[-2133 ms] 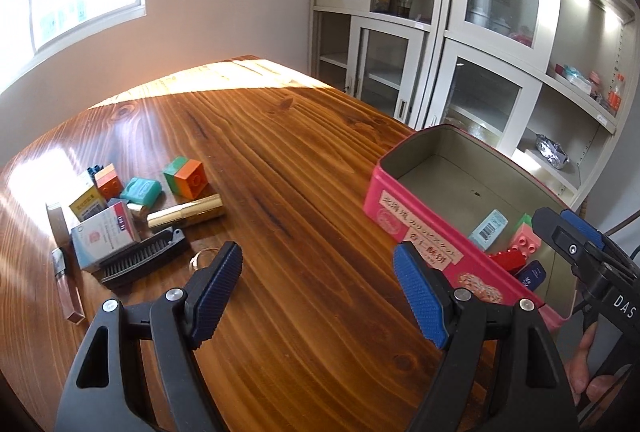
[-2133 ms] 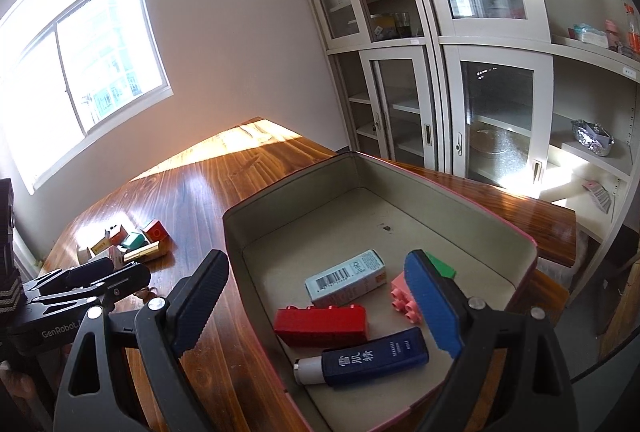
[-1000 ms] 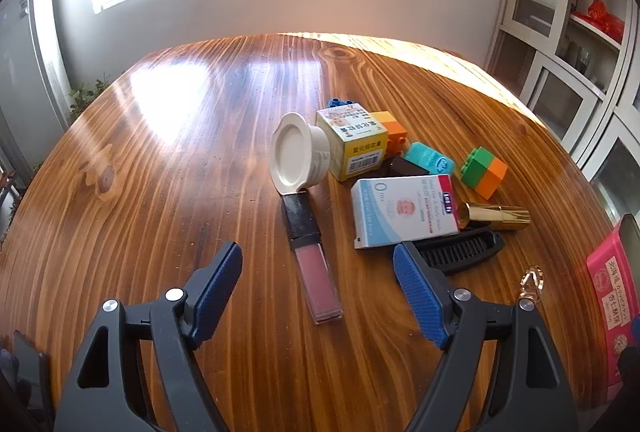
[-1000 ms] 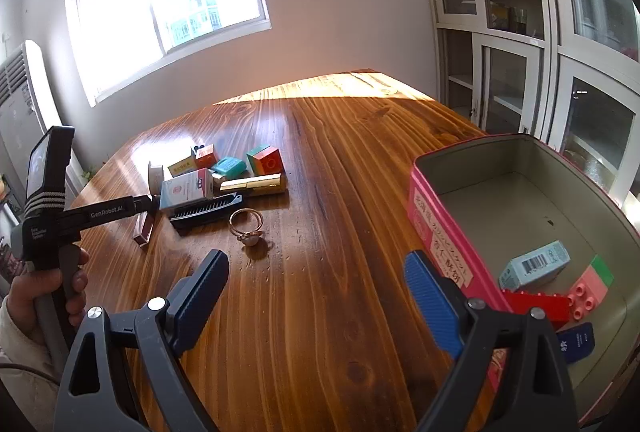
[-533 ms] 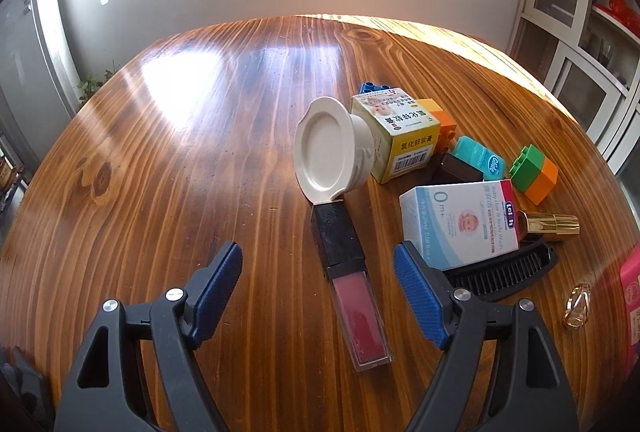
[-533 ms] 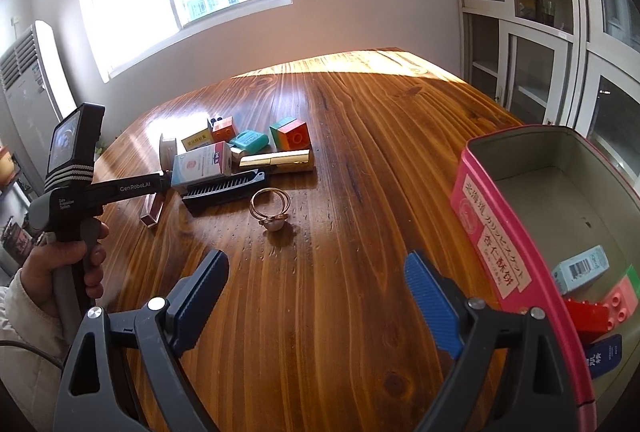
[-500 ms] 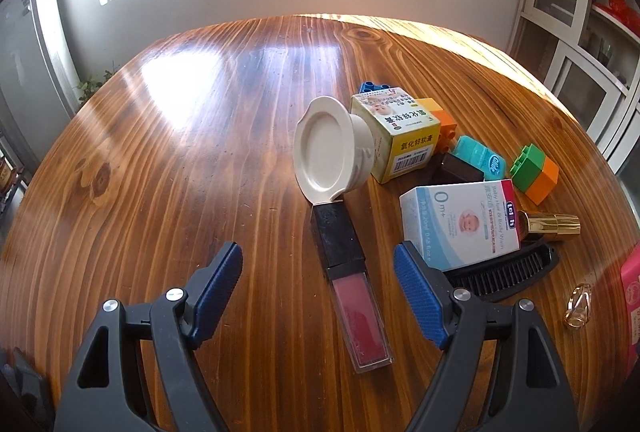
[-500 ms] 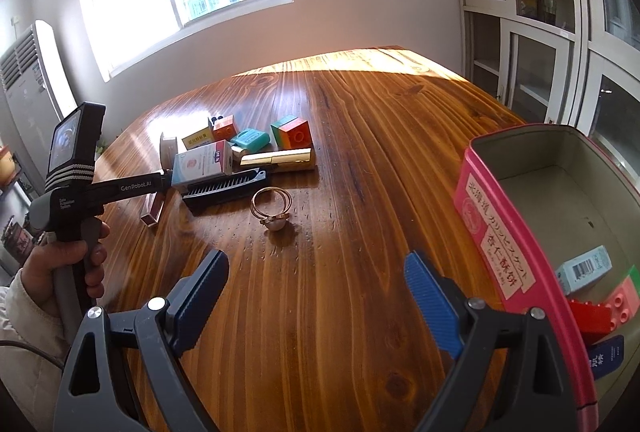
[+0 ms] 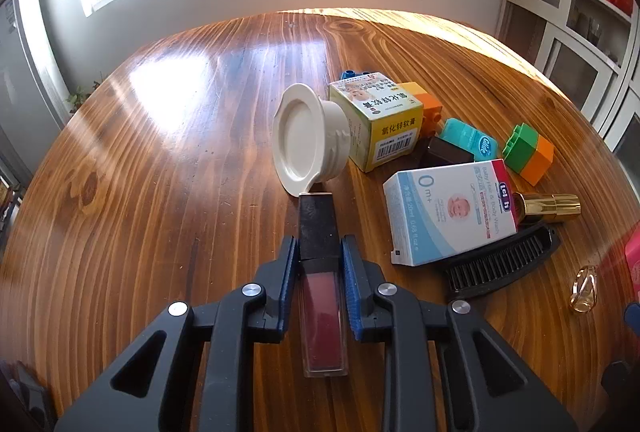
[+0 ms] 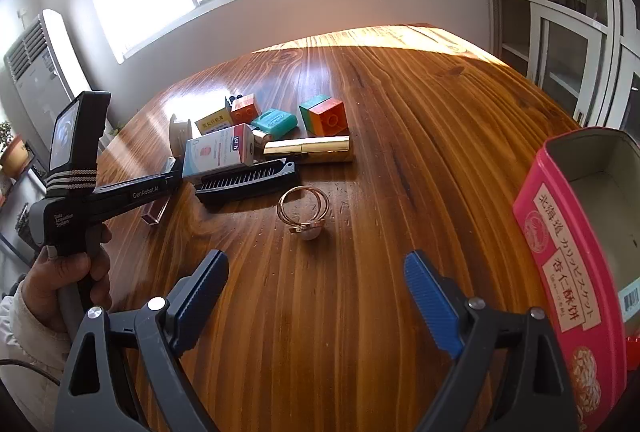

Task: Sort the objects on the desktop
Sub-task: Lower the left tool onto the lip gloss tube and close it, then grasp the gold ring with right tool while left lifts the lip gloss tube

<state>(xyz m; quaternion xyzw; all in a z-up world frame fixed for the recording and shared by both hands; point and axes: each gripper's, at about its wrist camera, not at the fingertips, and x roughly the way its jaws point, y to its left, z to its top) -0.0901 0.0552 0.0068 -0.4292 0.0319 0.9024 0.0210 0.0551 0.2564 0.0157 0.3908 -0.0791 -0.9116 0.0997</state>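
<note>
Gripping a lip gloss tube point(image 9: 322, 272), the left gripper point(image 9: 320, 274) had its blue pads point(image 9: 289, 280) pressed against both sides where black cap met clear, dark-red barrel. It lay flat on the wooden table point(image 9: 160, 192), cap end touching a tipped white jar point(image 9: 306, 140). This looked like the pick-up step; next would likely come a lift and a carry rightward. The right gripper point(image 10: 316, 288) hovered with fingers wide apart, nothing between them, beside the pink tin point(image 10: 560, 272).
</note>
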